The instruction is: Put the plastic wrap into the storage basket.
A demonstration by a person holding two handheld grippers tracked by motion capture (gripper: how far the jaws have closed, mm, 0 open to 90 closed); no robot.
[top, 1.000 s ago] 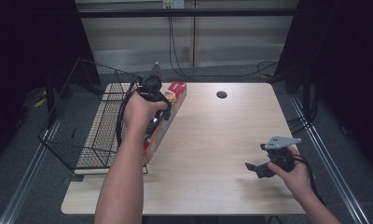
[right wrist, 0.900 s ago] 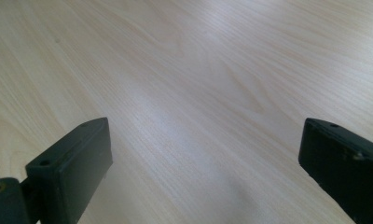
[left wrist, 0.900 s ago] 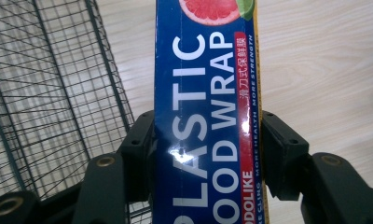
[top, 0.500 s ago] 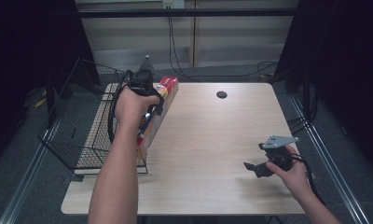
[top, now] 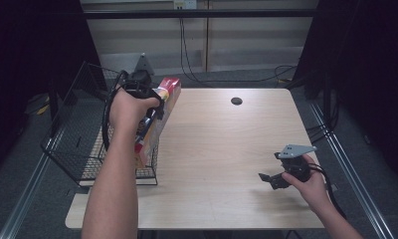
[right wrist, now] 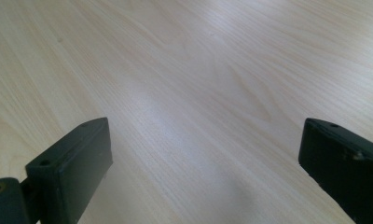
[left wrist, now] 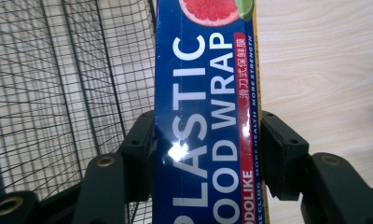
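Blue plastic wrap box (left wrist: 208, 121) sits clamped between left tongs (left wrist: 208, 149); right tongs (right wrist: 203, 158) gape apart.

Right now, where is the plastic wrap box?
In the high view the plastic wrap box is at the table's left edge, clamped in the left gripper and tilted above the near rim of the wire basket.

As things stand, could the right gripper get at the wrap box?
Probably not without a long reach. The right gripper sits open over the near right of the table, while the wrap box is across it by the basket, clamped in the left gripper. Nothing lies between.
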